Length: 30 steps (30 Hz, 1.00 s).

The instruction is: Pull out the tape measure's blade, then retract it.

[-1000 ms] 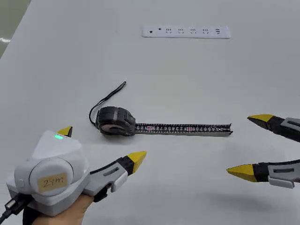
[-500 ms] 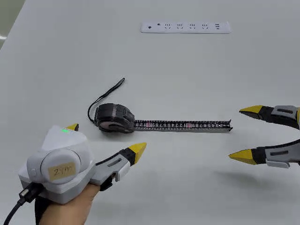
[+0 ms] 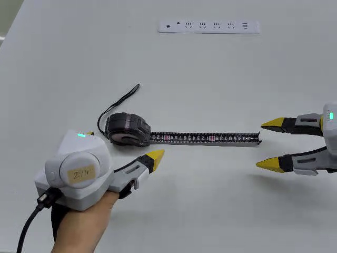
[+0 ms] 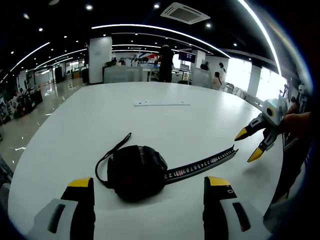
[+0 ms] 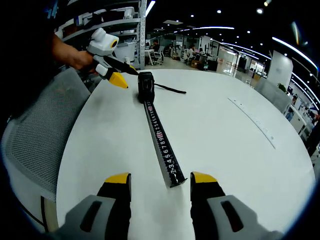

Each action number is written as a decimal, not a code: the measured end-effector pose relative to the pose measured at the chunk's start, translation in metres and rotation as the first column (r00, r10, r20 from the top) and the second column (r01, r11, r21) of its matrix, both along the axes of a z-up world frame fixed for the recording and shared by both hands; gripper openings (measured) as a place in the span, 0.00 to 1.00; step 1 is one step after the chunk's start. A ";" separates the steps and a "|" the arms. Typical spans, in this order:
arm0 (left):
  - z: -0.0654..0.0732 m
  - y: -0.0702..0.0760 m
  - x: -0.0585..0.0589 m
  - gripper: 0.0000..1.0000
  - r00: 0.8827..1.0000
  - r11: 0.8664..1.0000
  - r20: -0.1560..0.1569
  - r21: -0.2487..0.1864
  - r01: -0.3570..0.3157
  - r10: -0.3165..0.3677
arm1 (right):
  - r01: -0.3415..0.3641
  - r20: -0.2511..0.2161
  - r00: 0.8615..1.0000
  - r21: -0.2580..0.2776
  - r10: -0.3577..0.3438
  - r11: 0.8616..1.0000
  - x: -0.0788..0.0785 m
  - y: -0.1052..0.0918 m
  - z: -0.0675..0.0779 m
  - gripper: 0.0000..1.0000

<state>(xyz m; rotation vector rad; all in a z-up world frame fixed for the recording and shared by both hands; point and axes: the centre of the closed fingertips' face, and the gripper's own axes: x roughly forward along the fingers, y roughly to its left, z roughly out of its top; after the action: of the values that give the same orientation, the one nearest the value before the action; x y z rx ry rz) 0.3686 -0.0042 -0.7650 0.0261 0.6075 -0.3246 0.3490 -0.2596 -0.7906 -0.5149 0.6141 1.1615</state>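
Observation:
A black tape measure case (image 3: 127, 129) with a black wrist cord (image 3: 120, 107) lies on the white table (image 3: 79, 63). Its dark blade (image 3: 205, 138) is pulled out flat to the right, ending in a hook (image 3: 259, 138). My left gripper (image 3: 122, 149) stands open just in front of the case (image 4: 136, 171), not touching it. My right gripper (image 3: 269, 144) is open at the blade's tip (image 5: 176, 181), one finger on either side, with no contact visible.
A white power strip (image 3: 209, 26) lies flat at the far side of the table. In the right gripper view a grey mesh chair back (image 5: 30, 135) stands by the table's edge. Office space with people shows far behind the table.
My right gripper has moved left toward the blade's end and its fingers have narrowed. My left gripper has shifted slightly toward the case. Case and blade lie as before.

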 end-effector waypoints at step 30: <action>-0.023 0.002 0.040 0.77 0.995 0.995 -0.019 0.000 -0.096 0.096 | -0.061 -0.022 0.998 -0.072 0.059 0.996 0.022 -0.007 -0.030 0.17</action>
<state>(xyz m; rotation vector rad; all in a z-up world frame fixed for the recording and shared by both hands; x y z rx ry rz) 0.4088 -0.0017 -0.7884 -0.0069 0.6250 -0.2322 0.3709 -0.2664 -0.8202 -0.5878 0.6637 1.2057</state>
